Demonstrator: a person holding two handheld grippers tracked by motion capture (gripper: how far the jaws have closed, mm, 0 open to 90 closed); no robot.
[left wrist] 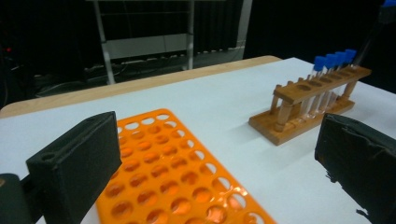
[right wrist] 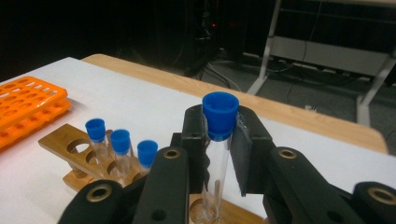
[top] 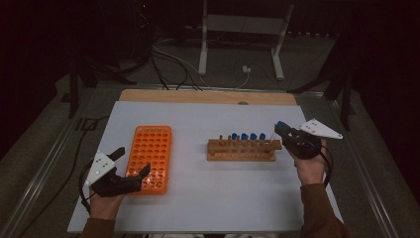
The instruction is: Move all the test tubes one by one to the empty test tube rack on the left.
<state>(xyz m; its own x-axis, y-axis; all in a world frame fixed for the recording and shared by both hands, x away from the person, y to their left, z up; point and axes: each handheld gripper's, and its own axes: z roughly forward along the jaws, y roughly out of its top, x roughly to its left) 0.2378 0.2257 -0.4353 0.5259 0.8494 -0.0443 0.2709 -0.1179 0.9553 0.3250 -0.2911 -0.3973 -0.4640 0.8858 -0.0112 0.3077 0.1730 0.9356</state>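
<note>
With its lower end cut off in the right gripper view, the blue-capped tube (right wrist: pixel 217 140) is standing upright, clamped in the right hand-held gripper (top: pixel 286 133) above the wooden rack (top: pixel 242 149), while the left hand-held gripper (top: pixel 130 166) is resting spread wide beside the orange rack (top: pixel 148 157) on the tabletop (top: pixel 208 198).

Background I'm seeing beyond my claws

A white sheet (top: pixel 198 124) is lying under both claws, the left claw (top: pixel 131 161) and the right claw (top: pixel 281 130). A wooden board (top: pixel 208 96) is showing along its far edge. Well beyond them, a white metal stand (top: pixel 204 44) is standing on the dark floor, with cables (top: pixel 173 62) and a white plug (top: pixel 246 69) trailing beside it.
</note>
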